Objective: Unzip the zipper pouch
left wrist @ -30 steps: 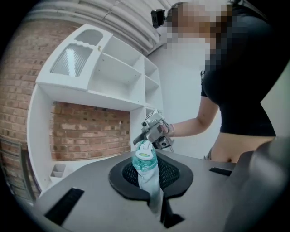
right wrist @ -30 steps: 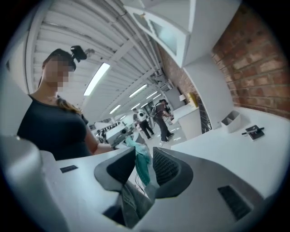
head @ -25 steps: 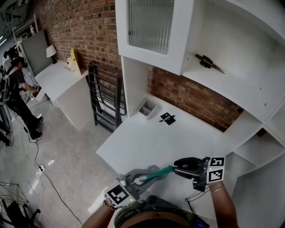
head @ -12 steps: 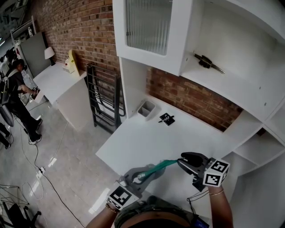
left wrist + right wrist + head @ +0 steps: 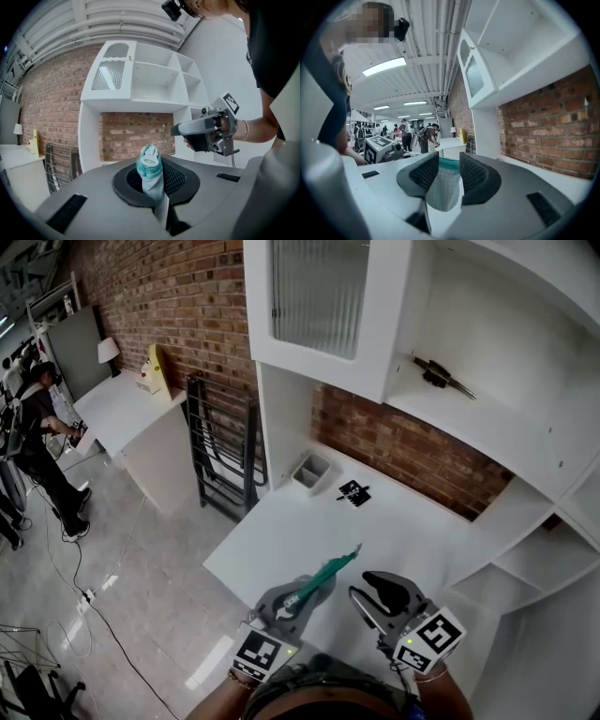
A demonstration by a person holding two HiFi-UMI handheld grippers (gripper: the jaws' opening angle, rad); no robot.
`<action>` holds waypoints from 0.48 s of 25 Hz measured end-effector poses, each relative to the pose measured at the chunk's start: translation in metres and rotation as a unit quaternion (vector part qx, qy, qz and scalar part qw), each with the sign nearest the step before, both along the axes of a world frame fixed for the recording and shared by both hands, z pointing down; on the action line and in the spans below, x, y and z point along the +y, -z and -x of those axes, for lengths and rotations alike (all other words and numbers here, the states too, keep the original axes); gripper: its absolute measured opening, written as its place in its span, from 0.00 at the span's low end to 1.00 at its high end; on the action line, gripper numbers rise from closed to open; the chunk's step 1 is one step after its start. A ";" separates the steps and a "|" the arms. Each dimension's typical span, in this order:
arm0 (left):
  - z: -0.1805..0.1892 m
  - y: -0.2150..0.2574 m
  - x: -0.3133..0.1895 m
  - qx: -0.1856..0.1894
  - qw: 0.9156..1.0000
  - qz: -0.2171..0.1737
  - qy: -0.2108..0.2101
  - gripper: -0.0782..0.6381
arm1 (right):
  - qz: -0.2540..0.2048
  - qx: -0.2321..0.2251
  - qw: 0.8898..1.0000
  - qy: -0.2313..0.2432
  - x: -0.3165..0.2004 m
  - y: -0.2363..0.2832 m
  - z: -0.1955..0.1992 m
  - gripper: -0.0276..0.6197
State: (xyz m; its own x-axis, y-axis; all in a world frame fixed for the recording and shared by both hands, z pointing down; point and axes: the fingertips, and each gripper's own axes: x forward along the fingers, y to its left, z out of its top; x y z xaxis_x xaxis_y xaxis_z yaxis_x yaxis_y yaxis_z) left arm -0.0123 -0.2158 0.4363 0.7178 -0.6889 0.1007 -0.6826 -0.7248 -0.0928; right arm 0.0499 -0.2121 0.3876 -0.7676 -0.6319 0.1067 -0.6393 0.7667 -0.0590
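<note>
A teal-trimmed grey mesh zipper pouch (image 5: 333,570) is grasped by the left gripper (image 5: 296,598); the right gripper (image 5: 361,588) is held released, jaws parted, just right of it.

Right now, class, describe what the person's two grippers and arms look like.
Both the left gripper and right gripper are grey shells with dark textured pads and a cube of black-and-white square markers. A thin cable hangs from the right one; its wrist wears a bracelet.

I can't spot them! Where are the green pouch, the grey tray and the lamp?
pouch (image 5: 326,573), head view, middle of its green edge.
tray (image 5: 304,480), head view, its near wall.
lamp (image 5: 108,347), head view, its white shade.
</note>
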 end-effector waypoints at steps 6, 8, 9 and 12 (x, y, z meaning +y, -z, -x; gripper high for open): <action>-0.002 -0.003 -0.001 -0.059 0.998 -0.016 0.024 0.12 | -0.028 0.010 1.000 0.008 0.016 0.009 0.039 0.26; -0.001 -0.009 -0.003 -0.090 0.995 -0.017 0.038 0.12 | -0.030 0.025 0.999 0.019 0.021 0.005 0.052 0.26; 0.000 -0.013 -0.003 -0.108 0.993 -0.016 0.046 0.12 | -0.031 0.037 0.998 0.027 0.024 0.001 0.058 0.26; -0.001 -0.018 -0.005 -0.173 0.982 -0.033 0.060 0.12 | -0.031 0.094 0.994 0.054 0.032 -0.012 0.073 0.26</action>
State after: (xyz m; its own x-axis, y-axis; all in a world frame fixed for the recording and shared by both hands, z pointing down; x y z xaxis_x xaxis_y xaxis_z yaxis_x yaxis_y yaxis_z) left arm -0.0114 -0.2205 0.4543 0.5610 -0.7803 0.2764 -0.6825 -0.6250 -0.3789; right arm -0.0232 -0.1799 0.3998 -0.8021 -0.5559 0.2180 -0.5477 0.8304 0.1026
